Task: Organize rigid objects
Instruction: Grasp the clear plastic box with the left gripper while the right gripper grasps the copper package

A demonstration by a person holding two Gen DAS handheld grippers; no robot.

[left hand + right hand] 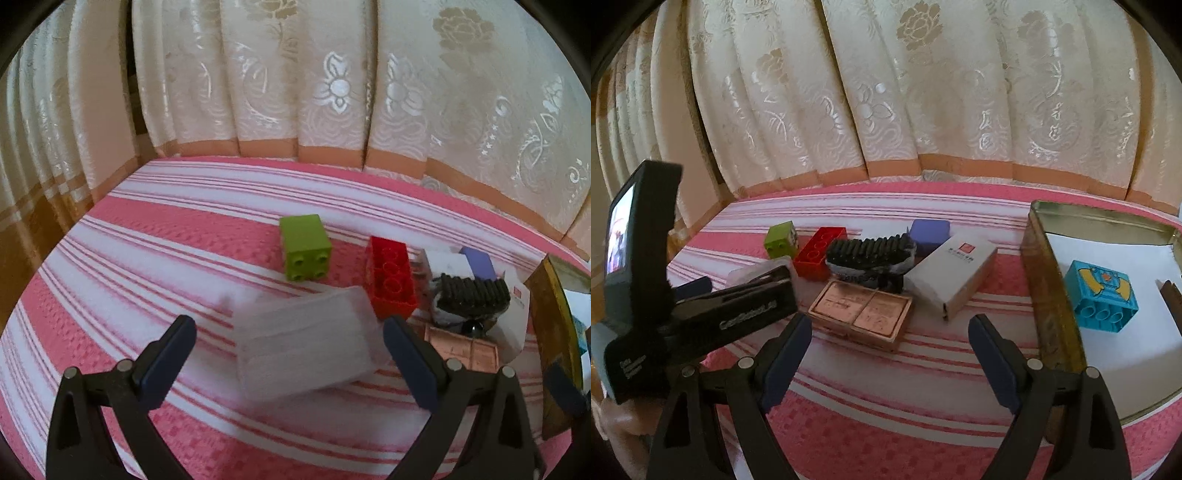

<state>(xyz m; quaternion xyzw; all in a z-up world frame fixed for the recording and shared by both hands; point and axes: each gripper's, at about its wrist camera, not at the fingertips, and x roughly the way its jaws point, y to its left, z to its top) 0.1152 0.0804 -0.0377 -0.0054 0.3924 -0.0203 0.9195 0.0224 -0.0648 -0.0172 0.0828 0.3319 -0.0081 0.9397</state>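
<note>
Both claws stood wide open and held nothing, a sign that each was between picks. The left claw (290, 350) pointed down over a clear box (306, 343) lying on the striped cloth, the box framed between its fingers without either pad pressing it, so this looked like the next pick. At about one o'clock from the box lay a red brick (391, 277) on its side, close against it, and a green brick (306, 247) stood at twelve, a little apart. The right claw (890, 354) hung over bare cloth, with a copper-coloured case (860, 314) at eleven o'clock and a white carton (953, 277) at one; a black brush (871, 254) sat behind the case, a purple block (929, 230) beyond it. The tin (1052, 295), at three o'clock, already held a blue brick (1100, 291), so it was probably the collecting place, kept near the right claw for short drops.
</note>
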